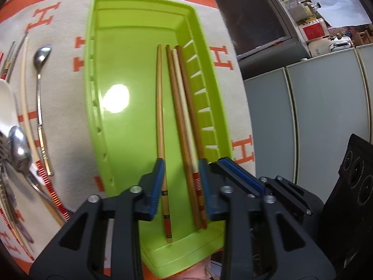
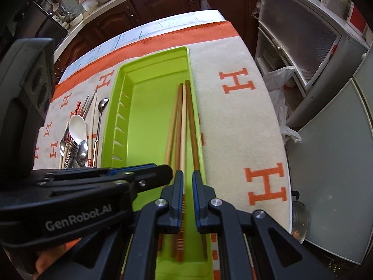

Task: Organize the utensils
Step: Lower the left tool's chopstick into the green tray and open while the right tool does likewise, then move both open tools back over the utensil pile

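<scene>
A lime-green tray point(image 1: 139, 35) point(image 2: 149, 70) lies lengthwise on the cloth. Several chopsticks point(image 1: 179, 116) point(image 2: 183, 121) rest side by side along its right half: brown, cream and a pale one point(image 1: 159, 107) set slightly apart. My left gripper point(image 1: 180, 175) hovers open over their near ends, straddling them without touching; in the right wrist view it point(image 2: 163, 171) reaches in from the left. My right gripper point(image 2: 187, 182) hangs just beside it over the same ends, its jaws a narrow gap apart with the tray showing through and nothing pinched.
Left of the tray lie loose utensils: a long metal spoon point(image 1: 40, 88) point(image 2: 100, 121), a white ceramic spoon point(image 2: 78, 126), more spoons point(image 1: 19, 147), a fork and striped chopsticks point(image 1: 51, 186). The cream cloth with orange H letters point(image 2: 235, 81) ends at the table's right edge, by grey cabinets point(image 1: 326, 105).
</scene>
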Demonstrator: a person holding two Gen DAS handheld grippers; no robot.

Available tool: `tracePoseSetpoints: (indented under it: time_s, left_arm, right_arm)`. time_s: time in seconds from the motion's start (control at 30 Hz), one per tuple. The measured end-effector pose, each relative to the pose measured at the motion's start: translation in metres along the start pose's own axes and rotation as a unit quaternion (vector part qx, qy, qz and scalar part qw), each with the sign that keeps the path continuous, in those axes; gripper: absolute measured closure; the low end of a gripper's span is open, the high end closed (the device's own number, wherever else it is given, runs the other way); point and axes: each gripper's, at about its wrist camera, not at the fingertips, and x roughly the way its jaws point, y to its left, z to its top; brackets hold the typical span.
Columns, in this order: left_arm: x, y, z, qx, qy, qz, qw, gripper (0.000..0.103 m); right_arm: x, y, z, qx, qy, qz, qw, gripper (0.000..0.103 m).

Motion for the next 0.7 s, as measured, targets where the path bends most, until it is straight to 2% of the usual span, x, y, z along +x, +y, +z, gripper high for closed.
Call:
tracePoseSetpoints:
  time_s: [0.07,0.4,0.57,0.7]
  left_arm:
    - [-0.009,0.002,-0.005,0.005,-0.006,0.006,1.0,0.066]
    - [-0.055,0.0,-0.03,0.047,-0.044,0.044,0.997,0.065]
    - [-0.087,0.003,-0.05,0.078,-0.077,0.076,0.991,0.065]
    - [-0.113,0.019,-0.064,0.084,-0.097,0.11,0.9856,0.065]
  right_arm:
    - [-0.001,0.0,-0.001,0.003,0.0,0.006,1.0,0.095]
    - [-0.009,0.01,-0.007,0.005,-0.002,0.022,1.0,0.095]
    - [-0.013,0.021,-0.013,-0.003,0.001,0.029,1.0,0.095]
    - [-0.016,0.031,-0.019,-0.009,0.004,0.036,0.999,0.095]
